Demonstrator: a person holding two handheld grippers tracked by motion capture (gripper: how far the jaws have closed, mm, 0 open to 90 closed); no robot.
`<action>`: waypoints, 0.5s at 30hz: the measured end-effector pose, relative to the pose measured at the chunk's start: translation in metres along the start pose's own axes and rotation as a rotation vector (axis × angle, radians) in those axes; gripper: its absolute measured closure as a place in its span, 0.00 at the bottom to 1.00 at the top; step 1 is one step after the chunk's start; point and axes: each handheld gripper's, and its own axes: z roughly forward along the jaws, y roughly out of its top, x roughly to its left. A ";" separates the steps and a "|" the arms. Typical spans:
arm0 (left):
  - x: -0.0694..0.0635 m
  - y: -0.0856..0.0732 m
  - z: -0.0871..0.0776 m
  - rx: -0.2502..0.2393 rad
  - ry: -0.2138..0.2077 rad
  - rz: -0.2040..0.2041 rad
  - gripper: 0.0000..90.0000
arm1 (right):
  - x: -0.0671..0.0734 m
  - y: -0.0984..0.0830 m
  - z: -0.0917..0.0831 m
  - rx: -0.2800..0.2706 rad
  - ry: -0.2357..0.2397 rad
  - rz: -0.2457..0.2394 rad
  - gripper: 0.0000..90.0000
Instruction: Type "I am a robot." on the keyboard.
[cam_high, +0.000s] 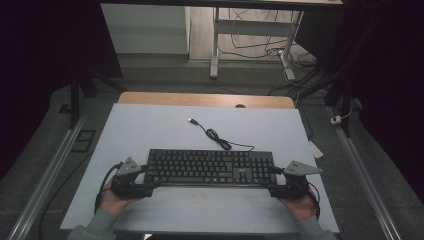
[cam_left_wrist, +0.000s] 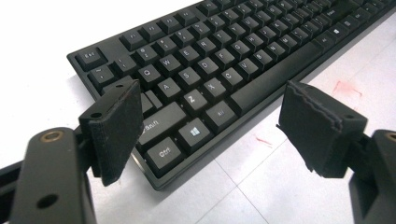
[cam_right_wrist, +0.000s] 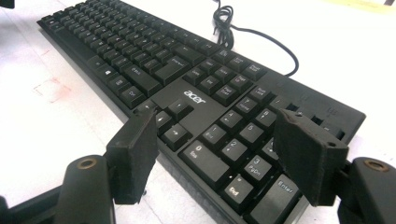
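Black plastic keyboard (cam_high: 210, 167) lies near the front edge of the white surface (cam_high: 150, 125), cable (cam_high: 220, 139) trailing back; stiff, light, probably slick; best taken by its short ends, where left gripper (cam_high: 150, 184) and right gripper (cam_high: 272, 184) wait, fingers (cam_left_wrist: 116, 126) spread apart, holding nothing.

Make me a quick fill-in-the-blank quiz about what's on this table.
1. The black keyboard bears the brand name ____.
2. Its cable ends in a loose ____ plug, attached to nothing.
3. The left gripper and the right gripper, one at each end of the keyboard, both have their jaws ____.

Missing words: acer; USB; open
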 end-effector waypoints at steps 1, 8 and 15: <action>0.000 0.000 0.000 0.001 0.002 0.003 0.24 | 0.000 0.000 0.000 -0.002 -0.004 -0.002 0.34; -0.001 0.000 -0.002 -0.006 0.006 0.009 0.24 | 0.005 0.003 0.001 -0.008 -0.004 -0.020 0.34; 0.002 0.001 -0.001 -0.010 0.004 0.005 0.24 | 0.005 0.003 0.006 -0.001 -0.003 -0.025 0.34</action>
